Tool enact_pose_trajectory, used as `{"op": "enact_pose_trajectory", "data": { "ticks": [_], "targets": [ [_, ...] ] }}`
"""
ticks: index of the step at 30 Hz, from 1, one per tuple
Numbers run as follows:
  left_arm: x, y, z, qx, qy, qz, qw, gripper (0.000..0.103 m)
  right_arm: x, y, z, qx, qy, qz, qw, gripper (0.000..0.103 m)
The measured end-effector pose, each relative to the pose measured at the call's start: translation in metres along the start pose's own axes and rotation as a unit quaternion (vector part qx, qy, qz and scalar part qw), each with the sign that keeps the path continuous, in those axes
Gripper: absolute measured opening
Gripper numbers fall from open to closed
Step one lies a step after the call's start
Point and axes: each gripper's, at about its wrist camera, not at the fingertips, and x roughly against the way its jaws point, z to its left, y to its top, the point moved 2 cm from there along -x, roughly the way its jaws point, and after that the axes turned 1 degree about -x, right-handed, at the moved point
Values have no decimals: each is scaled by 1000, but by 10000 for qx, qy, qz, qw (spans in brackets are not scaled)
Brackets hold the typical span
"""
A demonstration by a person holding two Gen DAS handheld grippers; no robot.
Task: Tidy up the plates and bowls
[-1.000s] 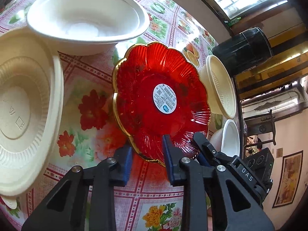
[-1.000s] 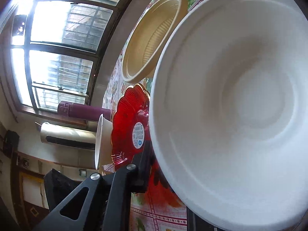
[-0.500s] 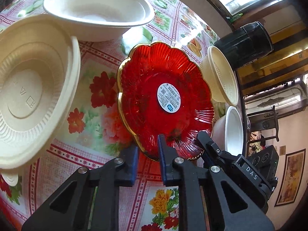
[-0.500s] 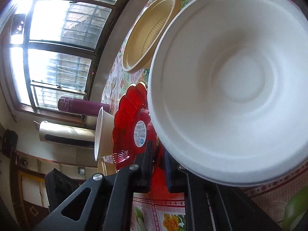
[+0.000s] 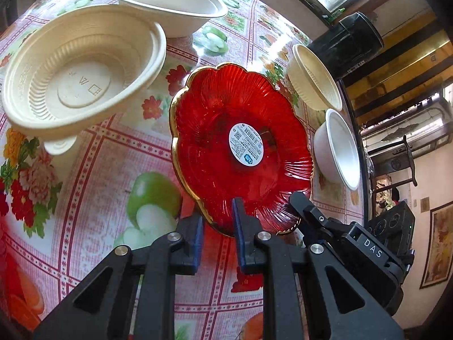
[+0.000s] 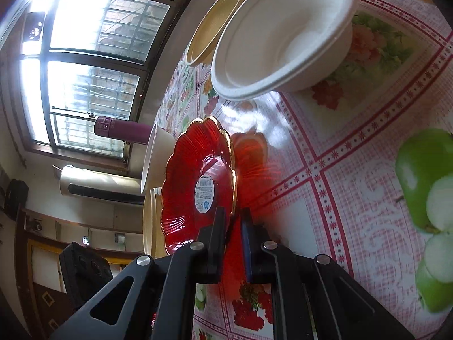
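A red scalloped glass plate [image 5: 226,130] with a gold rim and a round white sticker is held tilted above the flowered tablecloth [image 5: 93,170]. My left gripper [image 5: 218,221] is shut on its near rim, blue pads on either side of the gold edge. In the left wrist view my right gripper [image 5: 300,204] bites the rim a little further right. The right wrist view shows the red plate [image 6: 198,175] nearly edge-on, with the right gripper [image 6: 232,218] shut on its gold rim.
A large ribbed cream bowl [image 5: 82,76] and a large white bowl [image 5: 170,8] stand at the left and back. A small cream bowl [image 5: 314,79] and a small white bowl [image 5: 339,147] sit right of the plate, by a black cylinder [image 5: 348,45]. A purple flask [image 6: 121,129] is near the window.
Both grippers have drawn back over the table with the red plate, so the large bowls now look farther off. The left jaws narrowed onto the rim.
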Motion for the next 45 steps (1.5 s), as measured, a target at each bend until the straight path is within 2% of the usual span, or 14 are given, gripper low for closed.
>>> {"op": "enact_pose_trajectory", "data": {
  "ticks": [7,15,21,29,37,40,45],
  "targets": [
    [26,-27,-2,-279,19,-240,9993,17,26,-28,2,225,23,-9,9997,11],
    [87,-42,12,-504,139,-904,9945,17,41,-58,45,765,202,34,9969,11],
    [133,-53,46,-561,390,-1385,9880,17,35,-92,86,1239,333,264,9914,10],
    [170,-66,108,-219,686,-1697,9829,18,-8,-147,143,1911,262,780,9781,10],
    [190,-79,158,-98,1237,-1807,9757,20,-51,-207,182,2559,65,1240,9587,12],
    [184,-80,176,-31,1378,-1674,9762,22,-64,-220,182,2672,-74,1393,9535,13],
    [173,-80,195,198,1377,-1445,9797,23,-82,-232,182,2895,-404,1492,9446,14]
  ]
}}
